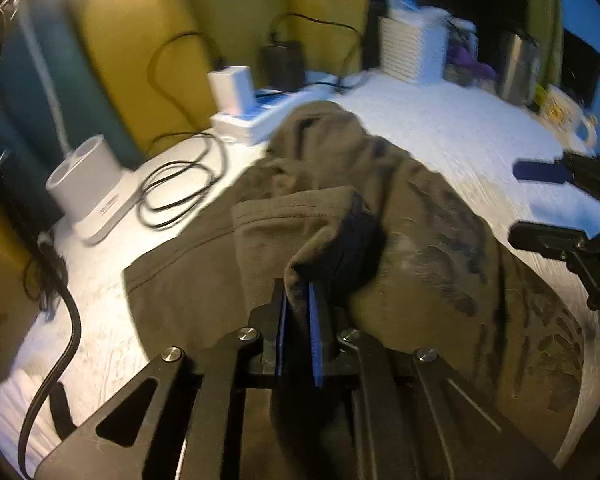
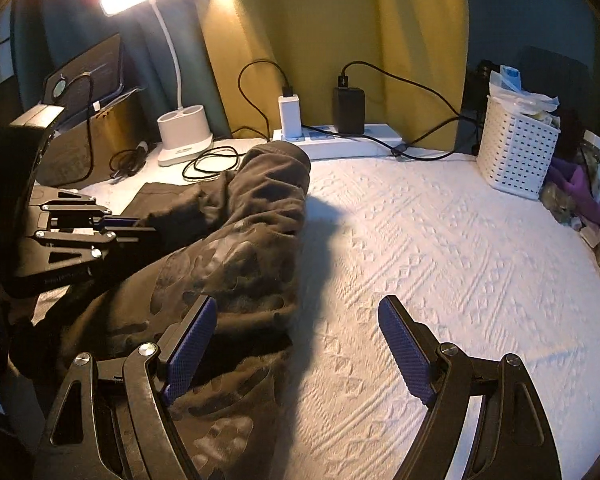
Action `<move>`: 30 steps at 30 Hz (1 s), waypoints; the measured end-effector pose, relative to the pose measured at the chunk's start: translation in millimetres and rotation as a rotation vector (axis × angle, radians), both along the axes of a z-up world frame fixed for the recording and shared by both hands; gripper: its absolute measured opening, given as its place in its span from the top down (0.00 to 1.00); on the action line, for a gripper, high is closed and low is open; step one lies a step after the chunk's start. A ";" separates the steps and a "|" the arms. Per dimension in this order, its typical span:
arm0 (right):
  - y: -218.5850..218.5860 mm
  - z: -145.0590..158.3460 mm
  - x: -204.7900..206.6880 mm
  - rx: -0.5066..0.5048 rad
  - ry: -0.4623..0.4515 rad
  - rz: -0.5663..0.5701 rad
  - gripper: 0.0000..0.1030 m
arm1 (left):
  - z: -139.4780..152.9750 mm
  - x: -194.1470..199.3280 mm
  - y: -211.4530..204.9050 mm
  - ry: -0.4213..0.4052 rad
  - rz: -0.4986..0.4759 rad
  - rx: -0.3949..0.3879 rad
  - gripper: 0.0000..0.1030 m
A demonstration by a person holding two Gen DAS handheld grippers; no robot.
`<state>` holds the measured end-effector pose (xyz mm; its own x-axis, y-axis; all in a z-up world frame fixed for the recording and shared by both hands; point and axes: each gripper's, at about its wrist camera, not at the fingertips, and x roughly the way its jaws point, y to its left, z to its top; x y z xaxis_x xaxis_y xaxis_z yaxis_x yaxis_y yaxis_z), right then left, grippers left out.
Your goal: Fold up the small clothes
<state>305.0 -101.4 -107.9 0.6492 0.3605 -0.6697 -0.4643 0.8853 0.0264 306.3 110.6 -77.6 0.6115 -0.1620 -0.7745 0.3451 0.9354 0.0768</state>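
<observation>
The left gripper (image 1: 298, 312), at bottom centre of its view, pinches a fold of the olive garment (image 1: 420, 216) between nearly closed fingers. The garment lies bunched on the white textured bench (image 2: 440, 240), left of centre. The right gripper (image 2: 296, 340) hovers with fingers wide apart, holding nothing.

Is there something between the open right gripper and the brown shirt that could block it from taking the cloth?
Nothing visible does. The right gripper is open, and its left finger is already over the edge of the brown shirt. The left gripper is shut on a fold further away, so it is not in the way.
</observation>
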 end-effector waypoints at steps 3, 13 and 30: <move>2.6 -1.8 3.4 0.002 0.004 0.007 0.18 | 5.5 -0.1 25.8 -0.028 0.104 -0.021 0.93; 16.8 -6.4 5.2 0.016 0.011 0.043 0.18 | -6.5 1.8 80.0 -0.025 0.311 -0.056 0.95; -10.3 -11.6 -14.6 0.045 0.054 -0.024 0.19 | -0.3 -34.7 55.3 0.082 0.159 -0.202 0.48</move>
<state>290.4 -111.6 -119.6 0.6213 0.3755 -0.6878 -0.4396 0.8936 0.0908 271.6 165.9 -77.8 0.5784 -0.2251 -0.7841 0.1900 0.9719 -0.1388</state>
